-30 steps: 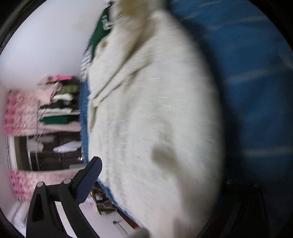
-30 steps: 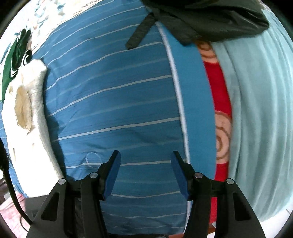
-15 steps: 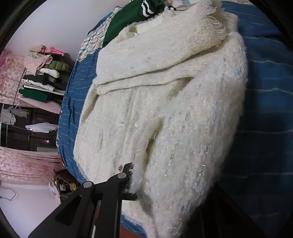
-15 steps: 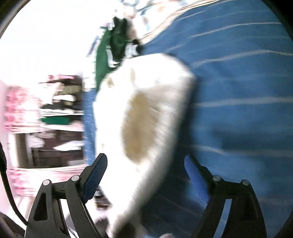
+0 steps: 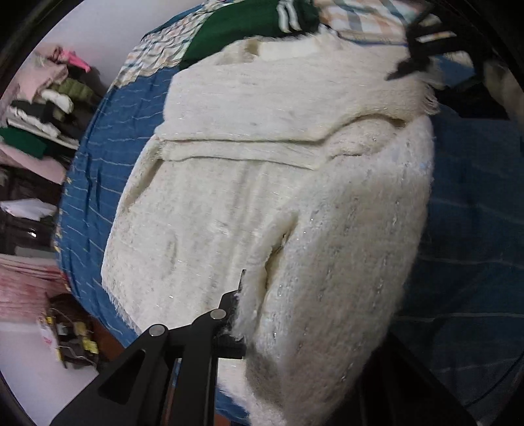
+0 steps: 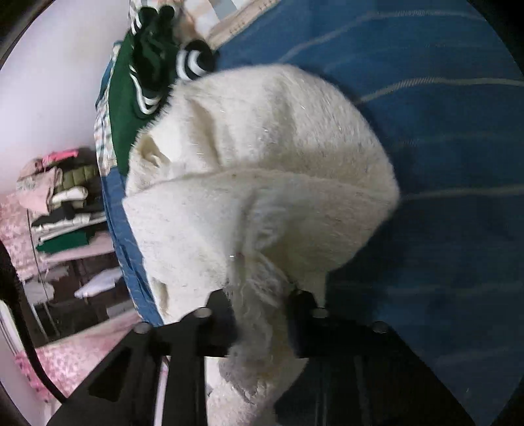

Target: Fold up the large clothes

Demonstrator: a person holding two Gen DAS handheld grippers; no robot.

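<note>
A large fluffy cream sweater (image 5: 262, 183) lies partly folded on a blue striped bedsheet (image 5: 98, 157). My left gripper (image 5: 258, 314) is shut on the sweater's near edge; its right finger is hidden under the fabric. In the right wrist view my right gripper (image 6: 262, 311) is shut on a bunched corner of the same sweater (image 6: 262, 170), which drapes over both jaws. The right gripper also shows at the far end of the sweater in the left wrist view (image 5: 422, 55).
A dark green garment with white stripes (image 5: 242, 26) and a checked cloth (image 5: 360, 16) lie beyond the sweater. Shelves with stacked folded clothes (image 6: 62, 203) stand past the bed edge. Bare blue sheet (image 6: 442, 131) stretches to the right.
My right gripper swung from over the bare sheet to the sweater and shut on its corner. My left gripper closed on the sweater's near edge and still holds it.
</note>
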